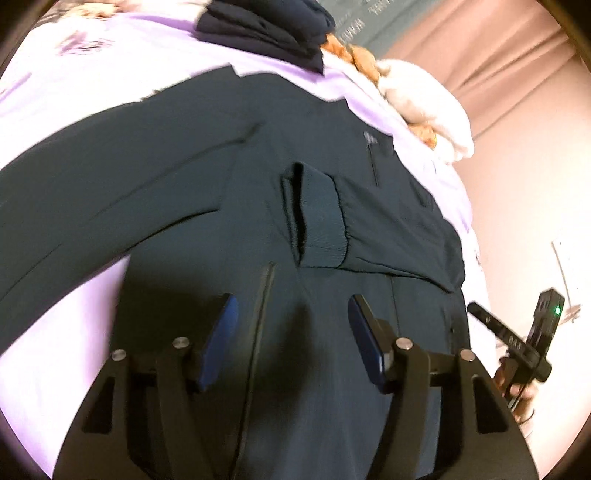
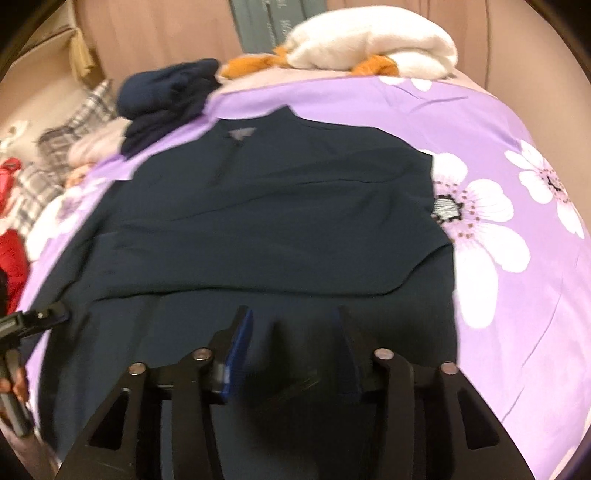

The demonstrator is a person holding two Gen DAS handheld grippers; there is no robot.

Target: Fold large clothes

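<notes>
A large dark teal jacket (image 1: 184, 192) lies spread on a purple flowered bedspread (image 1: 122, 62). One sleeve is folded across the body, its ribbed cuff (image 1: 317, 218) near the middle. My left gripper (image 1: 293, 314) is open and empty just above the jacket's lower part by the zipper. In the right wrist view the jacket (image 2: 266, 221) fills the middle of the bed (image 2: 517, 295). My right gripper (image 2: 293, 325) is open and empty over the jacket's near hem. The right gripper shows at the right edge of the left wrist view (image 1: 517, 336), and the left gripper at the left edge of the right wrist view (image 2: 33, 317).
A folded navy garment (image 1: 266, 26) lies at the head of the bed, also in the right wrist view (image 2: 166, 99). A white blanket on an orange one (image 2: 373, 44) sits beyond it. Plaid bedding (image 2: 55, 155) and a red item (image 2: 11, 254) lie to the left.
</notes>
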